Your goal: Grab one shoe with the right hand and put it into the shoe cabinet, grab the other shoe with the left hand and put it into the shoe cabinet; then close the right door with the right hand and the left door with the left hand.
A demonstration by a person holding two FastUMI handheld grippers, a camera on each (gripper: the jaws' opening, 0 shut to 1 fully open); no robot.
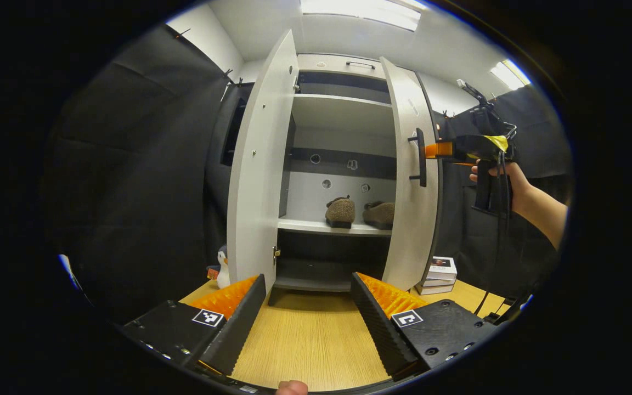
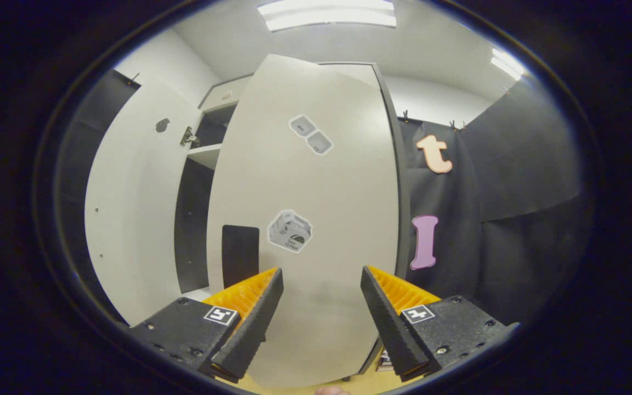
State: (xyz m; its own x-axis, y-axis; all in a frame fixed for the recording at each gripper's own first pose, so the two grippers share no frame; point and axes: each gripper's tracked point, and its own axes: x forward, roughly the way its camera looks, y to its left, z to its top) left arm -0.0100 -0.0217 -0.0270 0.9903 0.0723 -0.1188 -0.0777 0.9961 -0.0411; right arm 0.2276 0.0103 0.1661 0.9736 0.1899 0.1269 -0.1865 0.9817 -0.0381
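Two brown fuzzy shoes (image 1: 340, 211) (image 1: 379, 214) stand side by side on a white shelf (image 1: 316, 226) inside the shoe cabinet (image 1: 343, 131). Both cabinet doors stand ajar: the left door (image 1: 258, 164) and the right door (image 1: 412, 181), which carries a black handle (image 1: 420, 158). My left gripper (image 1: 308, 296) is open over the wooden table, facing the cabinet. In the left gripper view the right gripper (image 1: 431, 150), held by a hand, touches the outside of the right door near the handle. In the right gripper view my right gripper (image 2: 321, 291) is open against the right door's outer face (image 2: 305, 219).
A wooden table (image 1: 305, 340) lies in front of the cabinet. A small penguin toy (image 1: 221, 267) stands left of the left door. A stack of small boxes (image 1: 438, 274) sits by the right door's foot. Black cloth walls surround the booth.
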